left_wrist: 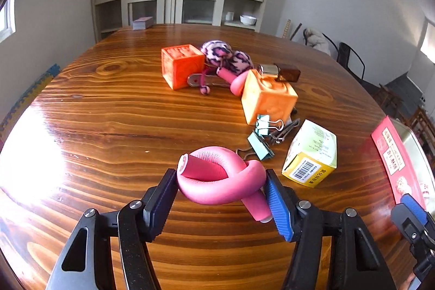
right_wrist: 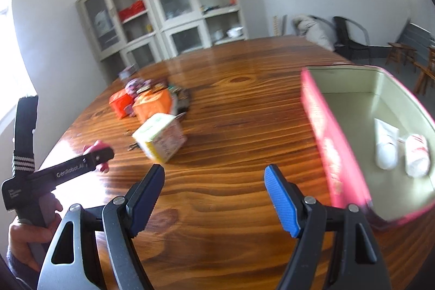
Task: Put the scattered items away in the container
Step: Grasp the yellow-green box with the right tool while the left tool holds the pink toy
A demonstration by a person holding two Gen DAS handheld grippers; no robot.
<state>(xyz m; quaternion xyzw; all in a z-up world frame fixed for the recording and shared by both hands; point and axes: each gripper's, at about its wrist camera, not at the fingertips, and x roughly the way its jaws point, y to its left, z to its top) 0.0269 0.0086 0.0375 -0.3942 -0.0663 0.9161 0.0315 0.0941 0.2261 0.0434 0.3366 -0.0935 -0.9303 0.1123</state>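
Glossy wooden counter (left_wrist: 114, 110) carries the clutter mid-surface. Left gripper (left_wrist: 221, 190) jaws clamp the knotted pink foam tube (left_wrist: 217, 178), apparently bound for the red-walled tin container (right_wrist: 334, 154) at the right edge; right gripper (right_wrist: 214, 186) jaws gape empty.

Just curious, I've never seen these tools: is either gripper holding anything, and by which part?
The left gripper clamps the pink foam twist across its looped middle. The right gripper is open, holding nothing.

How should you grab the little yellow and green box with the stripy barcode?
Grip the yellow and green box across its two broad flat faces, coming down from above. It lies tilted on the table with binder clips close on one side, so a sideways approach would likely bump them. The open right tool looks free for it.
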